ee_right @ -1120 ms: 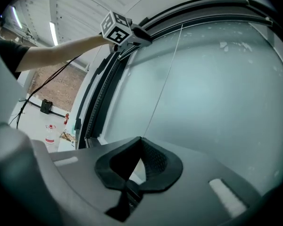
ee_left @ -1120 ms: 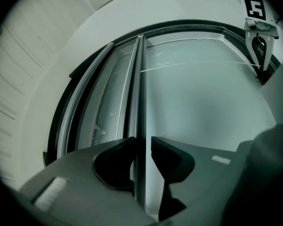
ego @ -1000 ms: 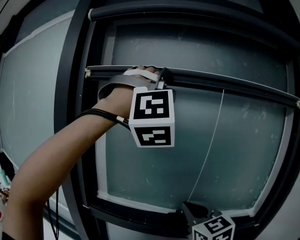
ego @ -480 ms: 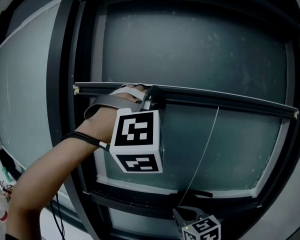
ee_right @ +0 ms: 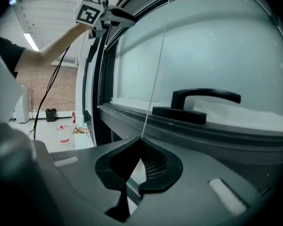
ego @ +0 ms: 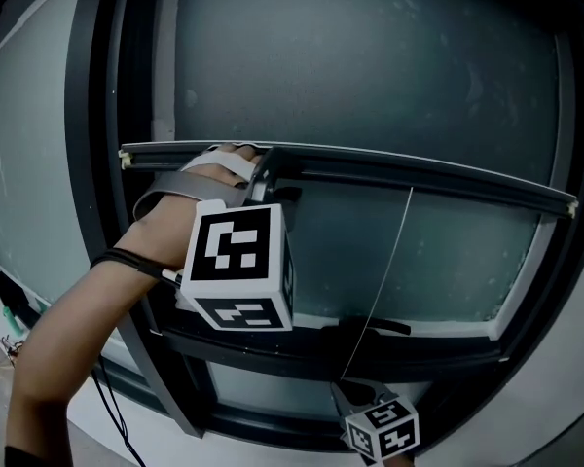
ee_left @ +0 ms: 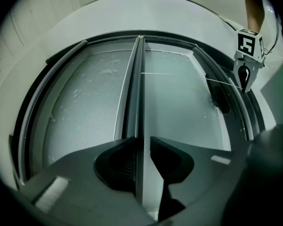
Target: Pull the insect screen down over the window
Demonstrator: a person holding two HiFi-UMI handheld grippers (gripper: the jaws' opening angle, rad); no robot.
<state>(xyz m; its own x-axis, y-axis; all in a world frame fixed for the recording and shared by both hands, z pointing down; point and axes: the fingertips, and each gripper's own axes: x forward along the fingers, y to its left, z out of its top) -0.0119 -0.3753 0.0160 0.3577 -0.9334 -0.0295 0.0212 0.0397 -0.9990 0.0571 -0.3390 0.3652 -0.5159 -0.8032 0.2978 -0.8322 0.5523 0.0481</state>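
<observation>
A person's left gripper [ee_left: 142, 141] straddles the dark bottom bar [ego: 419, 175] of the insect screen [ego: 370, 66]. Its jaws have just eased apart, one touching the bar and the other just clear of it. The screen covers the upper part of the window [ego: 457, 261], and its bar sits above the window handle [ego: 375, 326]. Right of centre, a thin cord [ego: 384, 270] drops from the bar to the right gripper [ego: 353, 390], whose jaws are pinched together on it.

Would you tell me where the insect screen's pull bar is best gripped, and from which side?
Probably the pull bar by its thin front lip, from the room side, one jaw above, one below, since it lies horizontal.
</observation>
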